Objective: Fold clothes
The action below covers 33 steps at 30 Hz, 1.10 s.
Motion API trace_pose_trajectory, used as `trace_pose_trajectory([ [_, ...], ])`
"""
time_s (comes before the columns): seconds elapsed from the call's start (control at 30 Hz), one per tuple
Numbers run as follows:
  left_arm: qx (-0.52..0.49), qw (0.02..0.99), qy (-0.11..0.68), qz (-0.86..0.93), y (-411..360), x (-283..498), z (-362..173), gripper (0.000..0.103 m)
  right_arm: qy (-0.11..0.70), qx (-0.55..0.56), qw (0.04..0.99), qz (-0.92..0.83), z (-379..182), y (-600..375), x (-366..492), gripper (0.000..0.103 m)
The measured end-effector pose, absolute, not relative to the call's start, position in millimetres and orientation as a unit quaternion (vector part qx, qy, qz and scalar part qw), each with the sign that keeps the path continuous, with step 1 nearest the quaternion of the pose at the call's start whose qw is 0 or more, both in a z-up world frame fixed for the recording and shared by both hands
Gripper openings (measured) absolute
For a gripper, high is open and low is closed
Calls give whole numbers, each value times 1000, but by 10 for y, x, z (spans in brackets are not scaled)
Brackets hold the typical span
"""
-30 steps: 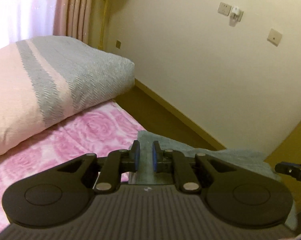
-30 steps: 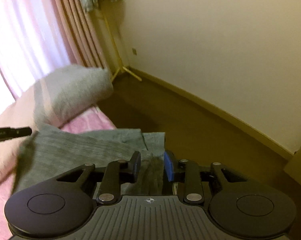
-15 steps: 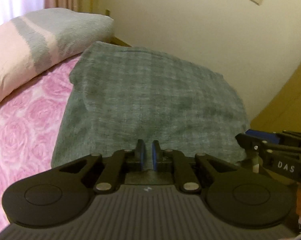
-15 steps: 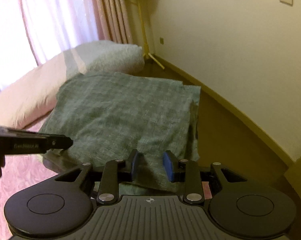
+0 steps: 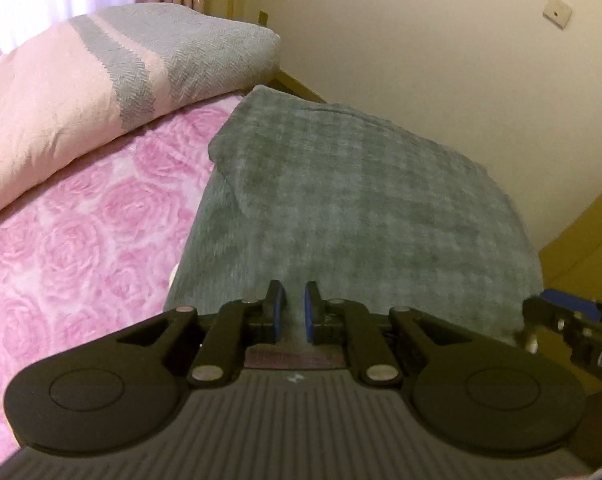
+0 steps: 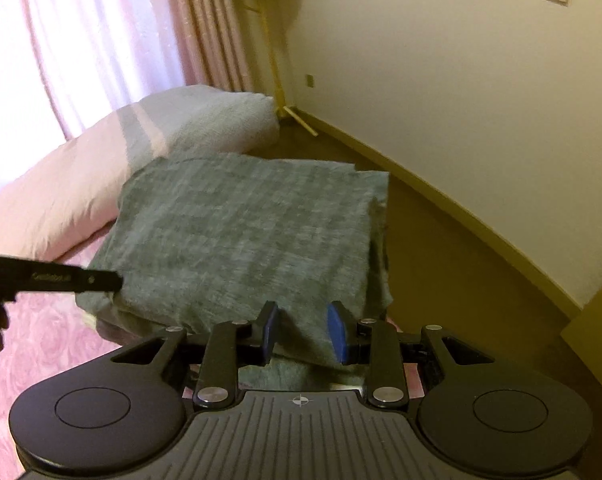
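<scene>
A grey-green checked garment lies spread over the right side of the bed, reaching its far edge. Its near hem runs between the blue pads of my left gripper, which is shut on it. In the right wrist view the same garment shows a doubled layer along its right side. My right gripper is shut on a thick bunch of the near hem. Each gripper shows in the other's view: the right gripper at the garment's near right corner, the left gripper at its near left corner.
A pink rose-patterned bedcover lies left of the garment. A pink and grey folded quilt sits at the head of the bed. Brown floor and a cream wall lie to the right. A yellow stand is by the curtains.
Both grippers have travelled with the hem in them. The garment, bunched close to the fingers a second ago, now lies spread flat ahead on the bed.
</scene>
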<state>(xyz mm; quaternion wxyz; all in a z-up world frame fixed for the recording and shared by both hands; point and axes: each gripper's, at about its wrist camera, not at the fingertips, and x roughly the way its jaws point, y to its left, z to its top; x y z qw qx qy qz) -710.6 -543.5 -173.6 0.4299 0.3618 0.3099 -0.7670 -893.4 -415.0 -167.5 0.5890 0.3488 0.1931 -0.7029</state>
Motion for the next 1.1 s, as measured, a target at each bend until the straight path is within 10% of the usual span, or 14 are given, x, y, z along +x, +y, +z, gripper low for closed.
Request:
trace_pose_trajectory([
  [0.5, 390, 423, 286, -766, -4927, -7044, -1058, 32, 143, 434, 541, -707, -1222, -3783, -8759, 32],
  [0.63, 373, 423, 270, -781, -4766, -6912, -867, 44, 124, 406, 536, -730, -971, -3631, -8597, 78],
  [1.1, 380, 433, 255, -776, -4312, -6553, -576, 44, 136, 378, 535, -743, -606, -3220, -8038, 78],
])
